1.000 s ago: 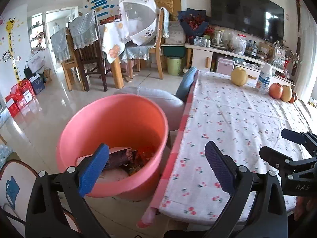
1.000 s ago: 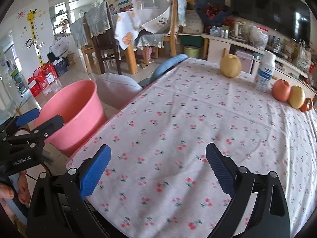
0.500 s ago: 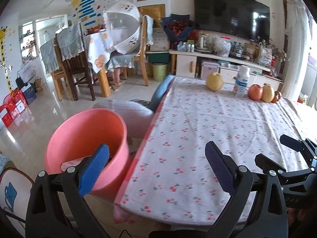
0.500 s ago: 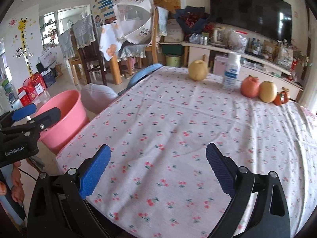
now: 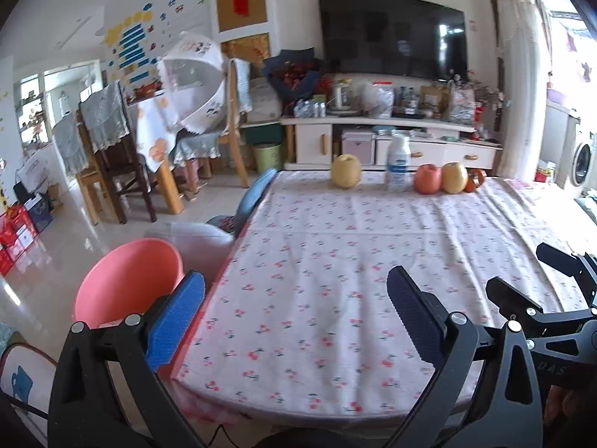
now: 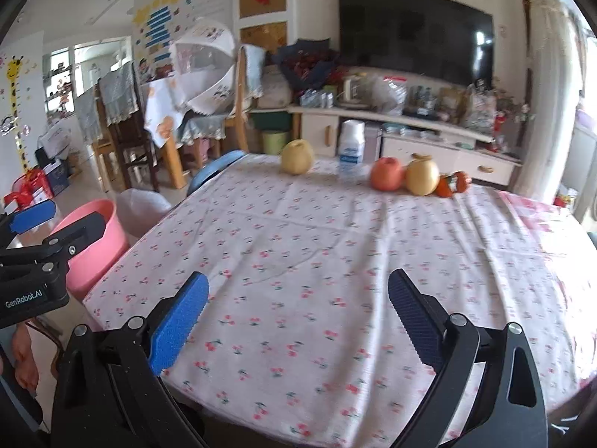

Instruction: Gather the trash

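A pink bucket (image 5: 127, 280) stands on the floor left of the table; it also shows in the right wrist view (image 6: 93, 242). Its contents are hidden from here. My left gripper (image 5: 294, 317) is open and empty above the table's near left corner. My right gripper (image 6: 298, 313) is open and empty above the near edge of the cherry-print tablecloth (image 6: 335, 254). No loose trash shows on the cloth. The right gripper's fingers (image 5: 559, 261) show at the right edge of the left wrist view.
At the table's far edge stand a yellow pear (image 5: 346, 171), a white bottle (image 5: 397, 164), a red apple (image 5: 427, 179), another pear (image 5: 454, 177) and small orange fruit (image 6: 453, 183). A blue chair (image 5: 257, 194) and grey cushion (image 5: 201, 239) sit left of the table.
Both grippers have pulled back and swung right, away from the bucket. The bucket has shrunk toward the lower left and the trash inside it is no longer visible. Both stay open.
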Demonstrator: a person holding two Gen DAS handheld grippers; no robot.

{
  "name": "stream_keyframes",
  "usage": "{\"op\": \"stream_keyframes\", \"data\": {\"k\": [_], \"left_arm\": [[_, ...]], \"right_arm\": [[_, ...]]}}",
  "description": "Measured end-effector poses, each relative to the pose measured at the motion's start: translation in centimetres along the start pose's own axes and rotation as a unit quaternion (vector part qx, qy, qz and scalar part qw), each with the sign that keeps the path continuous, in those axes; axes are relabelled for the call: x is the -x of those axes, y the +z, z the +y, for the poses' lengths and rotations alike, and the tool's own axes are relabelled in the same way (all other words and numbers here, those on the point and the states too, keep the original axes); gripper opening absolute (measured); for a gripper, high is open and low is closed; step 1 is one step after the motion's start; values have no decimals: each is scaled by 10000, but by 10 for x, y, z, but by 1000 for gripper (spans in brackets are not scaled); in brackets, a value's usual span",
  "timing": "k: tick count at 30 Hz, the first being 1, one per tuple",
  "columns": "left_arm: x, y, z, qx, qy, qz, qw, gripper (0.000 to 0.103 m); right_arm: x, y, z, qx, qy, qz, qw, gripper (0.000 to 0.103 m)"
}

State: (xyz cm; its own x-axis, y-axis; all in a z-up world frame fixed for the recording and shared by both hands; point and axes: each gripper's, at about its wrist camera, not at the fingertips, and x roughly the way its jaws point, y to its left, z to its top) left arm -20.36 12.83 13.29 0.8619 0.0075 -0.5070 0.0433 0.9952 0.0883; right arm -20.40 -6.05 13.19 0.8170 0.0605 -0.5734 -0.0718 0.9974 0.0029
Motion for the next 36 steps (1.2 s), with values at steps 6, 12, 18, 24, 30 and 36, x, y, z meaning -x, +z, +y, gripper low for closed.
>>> {"op": "stream_keyframes", "data": {"k": [6,12,18,24,30,36], "left_arm": [[22,0,-22,-24,-229,-198,9995,99],[44,2,-39,111,-555,-500,9971,99],[64,2,-60,-246,-697,-672,9950,99],[79,3,-69,-297,-846,-607,9941,99],[93,6,-70,-223,-960,-773,9921,99],[108,10,-70,-121,-969,-1023,9899,99]], "right_arm": [[40,-3,-23,-151,-384,-347,9985,96],[78,-10,-42,-255,-729,-682,9947,96],[111,-14,-59,-380,-966,-960,9900,96],[137,-16,-61,-379,-1168,-1222,9849,97],[158,-17,-58,-279,-1328,-1428,9804,97],[174,-17,-56,-233,-1436,-1561,9770,97]]}}
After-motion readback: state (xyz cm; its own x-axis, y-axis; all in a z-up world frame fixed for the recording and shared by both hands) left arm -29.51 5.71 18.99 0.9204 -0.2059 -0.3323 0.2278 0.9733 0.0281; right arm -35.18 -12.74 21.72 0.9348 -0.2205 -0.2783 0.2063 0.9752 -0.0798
